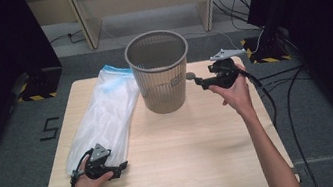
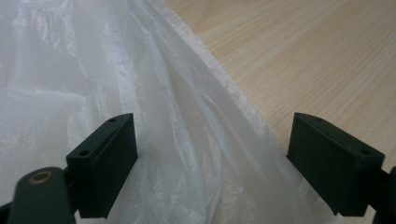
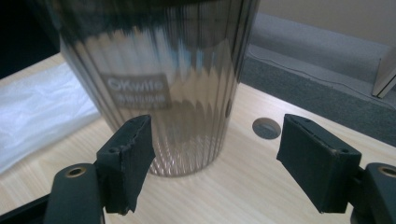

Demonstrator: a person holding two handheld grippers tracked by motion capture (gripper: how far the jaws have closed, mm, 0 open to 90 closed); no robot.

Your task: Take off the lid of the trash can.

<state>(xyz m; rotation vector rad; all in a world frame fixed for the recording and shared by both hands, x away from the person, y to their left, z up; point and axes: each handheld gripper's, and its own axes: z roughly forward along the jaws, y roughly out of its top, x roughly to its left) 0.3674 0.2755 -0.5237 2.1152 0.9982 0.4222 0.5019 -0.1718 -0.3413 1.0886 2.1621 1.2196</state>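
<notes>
Plastic bag (image 1: 102,116), thin, limp and slippery, lies flat at the tabletop's (image 1: 189,150) left; pinch its near edge. Left gripper (image 2: 212,163) straddles it wide open; right gripper (image 3: 215,163), open and empty, faces the wastebasket (image 1: 159,72).

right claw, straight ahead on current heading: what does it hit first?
Most likely the grey mesh bin: it stands dead ahead between the open jaws of the right claw, still apart from them. The exact gap is unclear.

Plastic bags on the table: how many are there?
1. A single plastic bag lies flat along the table's left side, beside the bin; the open left gripper straddles its near edge. More could be folded within.
</notes>
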